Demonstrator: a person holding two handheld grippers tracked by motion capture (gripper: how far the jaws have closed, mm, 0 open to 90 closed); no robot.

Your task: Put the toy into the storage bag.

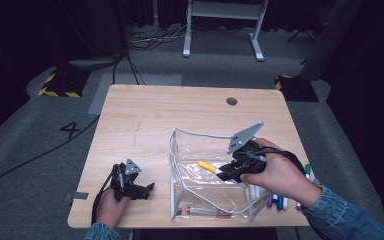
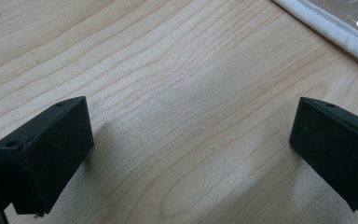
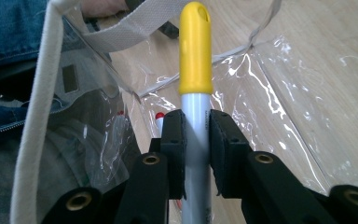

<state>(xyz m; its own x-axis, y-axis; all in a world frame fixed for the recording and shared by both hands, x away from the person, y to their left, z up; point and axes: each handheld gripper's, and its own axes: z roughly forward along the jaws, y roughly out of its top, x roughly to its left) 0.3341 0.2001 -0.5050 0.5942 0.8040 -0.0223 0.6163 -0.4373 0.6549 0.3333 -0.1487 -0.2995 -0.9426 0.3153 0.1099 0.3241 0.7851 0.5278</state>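
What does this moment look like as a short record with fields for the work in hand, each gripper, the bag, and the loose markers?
work in hand: putting markers into a clear bag
right gripper: shut on a yellow-capped marker, cap pointing into the bag's open top
left gripper: open, nothing between the jaws, low over bare table left of the bag
clear bag: white-trimmed, standing open near the table's front edge
inside the bag: a red-capped marker lying on the bottom
loose markers: several on the table, right of the bag
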